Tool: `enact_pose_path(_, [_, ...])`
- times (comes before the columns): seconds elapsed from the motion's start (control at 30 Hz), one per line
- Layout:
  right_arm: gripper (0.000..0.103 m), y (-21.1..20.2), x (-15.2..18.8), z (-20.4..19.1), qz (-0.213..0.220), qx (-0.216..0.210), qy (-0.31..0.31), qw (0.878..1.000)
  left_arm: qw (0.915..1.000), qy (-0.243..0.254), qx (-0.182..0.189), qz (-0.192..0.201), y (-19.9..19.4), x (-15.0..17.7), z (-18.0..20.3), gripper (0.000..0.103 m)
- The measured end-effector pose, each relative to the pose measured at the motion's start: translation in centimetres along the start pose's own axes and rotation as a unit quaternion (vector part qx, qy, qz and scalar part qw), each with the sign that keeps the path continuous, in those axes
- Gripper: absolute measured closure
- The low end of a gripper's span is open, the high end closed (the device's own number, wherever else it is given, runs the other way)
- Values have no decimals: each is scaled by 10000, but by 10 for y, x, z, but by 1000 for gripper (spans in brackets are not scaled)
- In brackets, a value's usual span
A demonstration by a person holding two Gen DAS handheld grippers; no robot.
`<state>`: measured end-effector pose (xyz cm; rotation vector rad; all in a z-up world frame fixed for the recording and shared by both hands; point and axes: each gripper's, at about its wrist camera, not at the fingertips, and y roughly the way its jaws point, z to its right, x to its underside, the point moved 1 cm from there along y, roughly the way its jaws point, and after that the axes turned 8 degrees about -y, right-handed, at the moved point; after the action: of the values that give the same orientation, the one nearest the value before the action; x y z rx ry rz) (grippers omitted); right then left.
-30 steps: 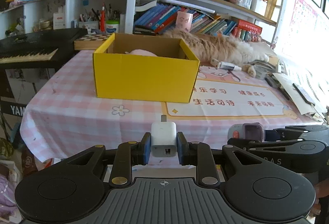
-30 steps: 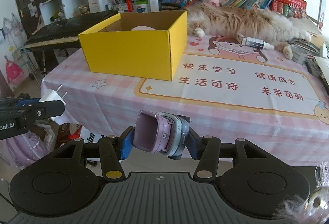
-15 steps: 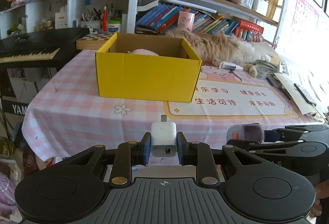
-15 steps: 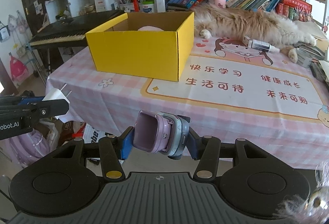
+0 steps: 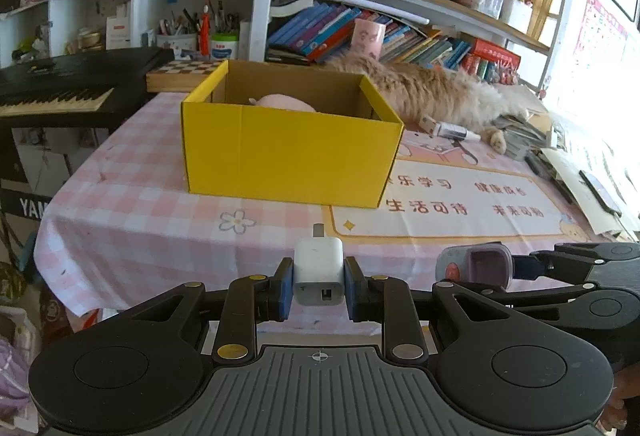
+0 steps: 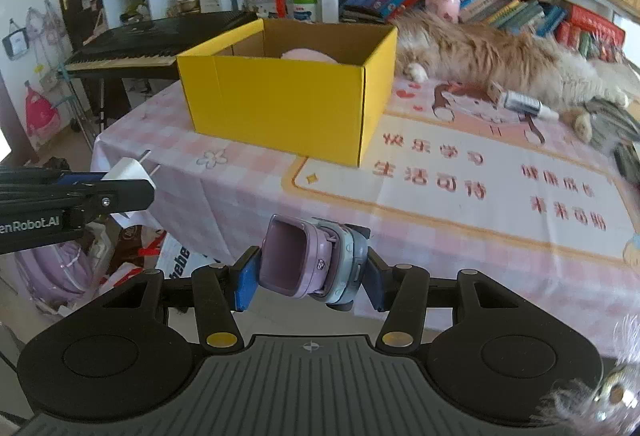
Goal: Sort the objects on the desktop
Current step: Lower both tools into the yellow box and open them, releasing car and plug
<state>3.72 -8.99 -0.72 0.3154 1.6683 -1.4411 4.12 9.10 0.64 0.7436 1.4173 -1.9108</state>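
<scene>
Clearly both hands are loaded and the drop-off is not yet done. The left gripper [image 5: 319,290] pinches a white charger plug [image 5: 319,272] between its blue pads, prongs pointing forward toward the table. The right gripper [image 6: 310,270] is clamped on a purple kids' smartwatch [image 6: 306,262], held across its body. Both are in the air before the near edge of the table [image 5: 132,220], well apart from the yellow box [image 5: 288,151].

Inside the box a pink rounded thing [image 5: 286,102] already lies, so I judge one item is sorted — what it is I cannot tell. Left to do: carry the plug and the watch over the box and let them go. A small bottle [image 6: 520,101] lies farther back, just beside a fluffy cat [image 6: 480,55] stretched behind the box; it may need sorting too.

About writing: the table mat [image 6: 460,171] has red Chinese characters, 快乐学习, 健康成长, 生活可待 and 未来可期. The keyboard [image 5: 52,91] stand shows "YAM", the rest cut off. On the left gripper's side, in the right wrist view, one reads "enRobot.AI".
</scene>
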Motion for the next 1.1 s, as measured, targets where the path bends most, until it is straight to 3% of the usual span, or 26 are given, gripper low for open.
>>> enact_pose_path(0.3, [54,27,-42,18,300,-178,-228,9991,9994,44,-194,289,24,-38,-3,79])
enact_pose_path(0.73, [54,59,-140,53,1176,-478,-466,9908,9942,121,-539,919,66,-111,-1,79])
enact_pose_path(1.1, [54,121,-179,70,998,-643,-1123,9866,9944,12,-785,703,118,-142,-7,79])
